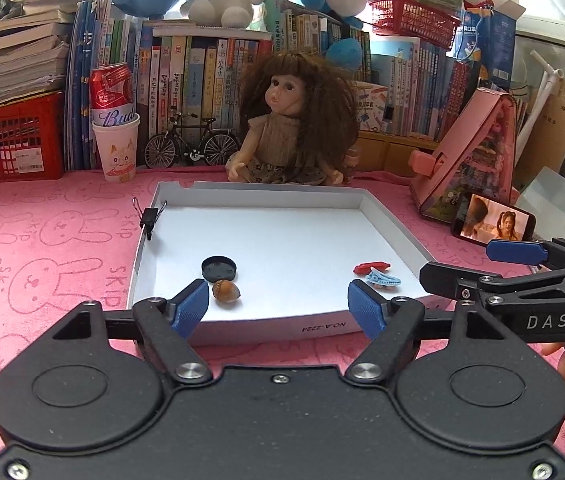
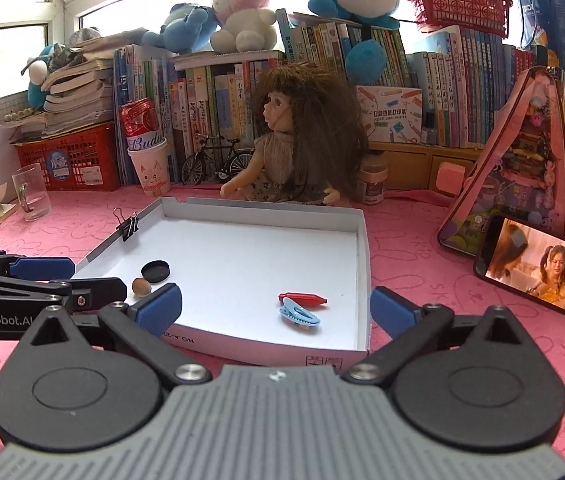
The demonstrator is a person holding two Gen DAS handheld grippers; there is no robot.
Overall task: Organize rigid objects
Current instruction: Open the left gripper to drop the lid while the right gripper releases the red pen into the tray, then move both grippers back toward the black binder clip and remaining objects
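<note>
1. My left gripper [image 1: 278,306] has its jaws apart, holding nothing, over the tray's [image 1: 242,330] near edge.
2. My right gripper [image 2: 276,306] is spread wide, also holding nothing.
3. In the tray: cap [image 1: 220,268] and nut [image 1: 226,291] near its left edge; red clip [image 2: 302,300] and blue clip [image 2: 298,316] near its right edge.
</note>
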